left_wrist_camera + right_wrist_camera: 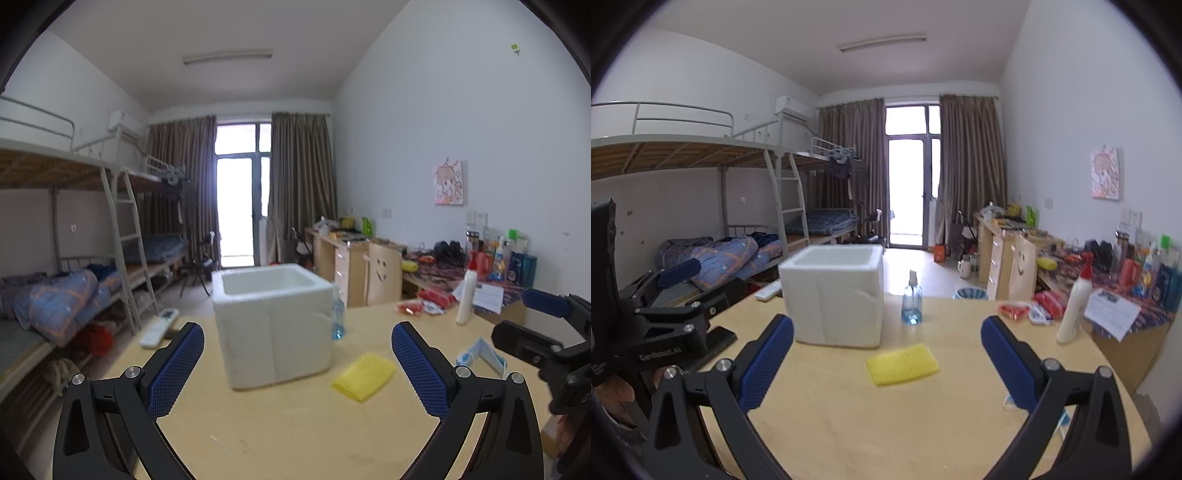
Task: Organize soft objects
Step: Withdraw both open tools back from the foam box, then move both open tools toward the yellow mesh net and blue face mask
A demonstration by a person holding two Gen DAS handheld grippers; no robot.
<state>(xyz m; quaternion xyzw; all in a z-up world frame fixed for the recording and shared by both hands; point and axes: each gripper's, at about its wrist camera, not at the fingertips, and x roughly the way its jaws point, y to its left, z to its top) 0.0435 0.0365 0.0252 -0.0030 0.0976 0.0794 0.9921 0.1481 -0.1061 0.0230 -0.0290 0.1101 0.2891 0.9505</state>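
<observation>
A yellow sponge (pixel 364 376) (pixel 903 364) lies flat on the wooden table, just right of a white foam box (pixel 273 325) (pixel 833 295) whose top is open. A light blue face mask (pixel 480 354) rests on the table to the right; in the right wrist view only a scrap of it (pixel 1063 419) shows behind the right finger. My left gripper (pixel 297 369) hovers open above the table in front of the box. My right gripper (pixel 886 363) is open too, with the sponge seen between its fingers, a little ahead. Neither holds anything.
A blue spray bottle (pixel 911 302) stands behind the sponge beside the box. A white bottle with a red cap (pixel 1075 306), red packets (pixel 1015 310) and papers sit at the table's right. A remote (pixel 159 328) lies at the left edge. Bunk beds stand left, desks right.
</observation>
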